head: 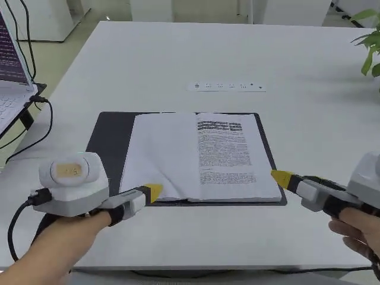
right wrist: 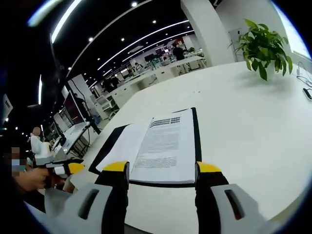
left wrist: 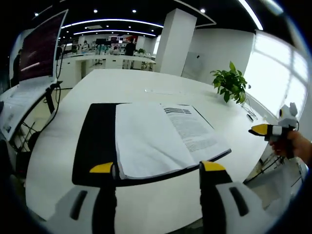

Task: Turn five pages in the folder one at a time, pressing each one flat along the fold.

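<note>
Folder (head: 110, 142) open on desk (head: 178, 53); L gripper (head: 153, 193), R gripper (head: 282, 177) hover at near corners, fingers (left wrist: 103, 168) spread, empty.

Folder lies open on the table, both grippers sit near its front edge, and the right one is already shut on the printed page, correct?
Not quite. The right gripper is open, its jaws spread short of the printed page and holding nothing, as the right gripper view shows. The rest stands.

Bright, even ceiling light; soft shadows, fisheye-warped edges.
</note>
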Tool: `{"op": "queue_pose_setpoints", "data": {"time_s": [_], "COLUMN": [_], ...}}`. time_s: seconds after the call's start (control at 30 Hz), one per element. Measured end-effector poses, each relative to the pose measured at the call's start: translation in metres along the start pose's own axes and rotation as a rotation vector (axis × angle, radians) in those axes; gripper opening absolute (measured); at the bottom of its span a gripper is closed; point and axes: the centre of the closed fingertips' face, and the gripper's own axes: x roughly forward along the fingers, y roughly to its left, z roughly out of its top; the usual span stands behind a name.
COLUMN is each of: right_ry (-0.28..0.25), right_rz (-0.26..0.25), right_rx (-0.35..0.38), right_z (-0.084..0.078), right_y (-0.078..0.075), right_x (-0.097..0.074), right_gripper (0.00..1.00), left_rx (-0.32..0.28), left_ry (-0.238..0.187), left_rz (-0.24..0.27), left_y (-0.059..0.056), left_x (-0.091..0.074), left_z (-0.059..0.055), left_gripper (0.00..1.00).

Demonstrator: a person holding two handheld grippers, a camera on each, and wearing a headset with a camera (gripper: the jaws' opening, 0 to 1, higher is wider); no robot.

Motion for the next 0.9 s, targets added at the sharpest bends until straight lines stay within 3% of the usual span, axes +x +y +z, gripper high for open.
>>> {"op": "queue_pose_setpoints", "data": {"time_s": [0.17, 0.3, 0.43, 0.73, 0.9], "right_ry": [0.019, 0.026, -0.004, -0.037, -0.052], "right_rz": [0.024, 0.077, 0.105, 0.128, 0.119], "right_rx": [-0.1, -0.176, -0.206, -0.208, -0.209], "right_z": [-0.007, -0.012, -0.011, -0.011, -0.009], "right_y": [0.007, 0.016, 0.025, 0.029, 0.029], "right_x": [-0.003, -0.003, -0.006, -0.017, -0.024], "right_gripper": [0.7, 0.82, 0.99, 1.0, 1.0], "left_rx": [0.003, 0.007, 0.019, 0.045, 0.144], "left_ry": [-0.014, -0.026, -0.039, -0.055, -0.04], "left_rz": [0.021, 0.045, 0.051, 0.041, 0.035], "left_y": [0.005, 0.009, 0.01, 0.013, 0.014], "left_x": [-0.011, -0.021, -0.033, -0.056, -0.065], "left_z": [0.001, 0.0, 0.004, 0.013, 0.014], "left_gripper": [0.8, 0.88, 0.97, 0.99, 0.99]}}
